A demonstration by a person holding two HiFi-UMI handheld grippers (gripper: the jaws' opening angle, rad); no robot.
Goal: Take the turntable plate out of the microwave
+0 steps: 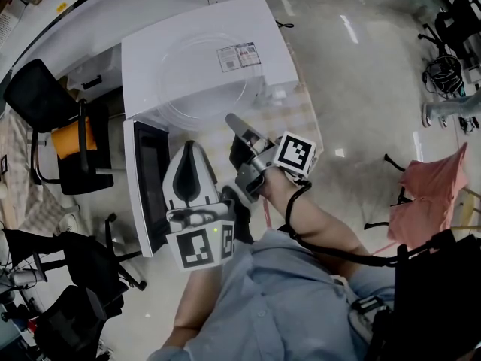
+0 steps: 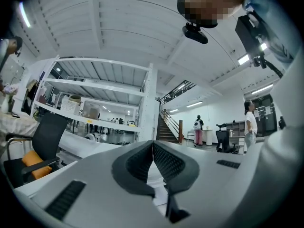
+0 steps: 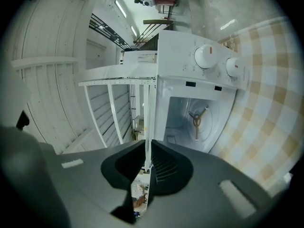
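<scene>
Checked cloth covers the counter [image 1: 304, 122] under the white microwave [image 1: 161, 43], whose door [image 1: 150, 183] hangs open. Both forearms reach forward toward it. The right gripper [image 1: 234, 122] is clamped on the rim of the clear turntable plate [image 1: 199, 81], held outside the cavity. The left gripper [image 1: 192, 150] is closed and empty.

A light blue-grey shirt [image 1: 278, 307] fills the lower middle of the head view, its short sleeves ending above the elbows. The left tongs [image 1: 192, 150] have a rounded white shell with a black inset, and the right tongs [image 1: 234, 122] are grey. Each carries a white cube with black square markers: the left cube [image 1: 201, 247] and the right cube [image 1: 294, 154]. A black cable [image 1: 286, 220] loops from the right tongs along the forearm. The pads [image 2: 166, 160] are dark and ribbed.
</scene>
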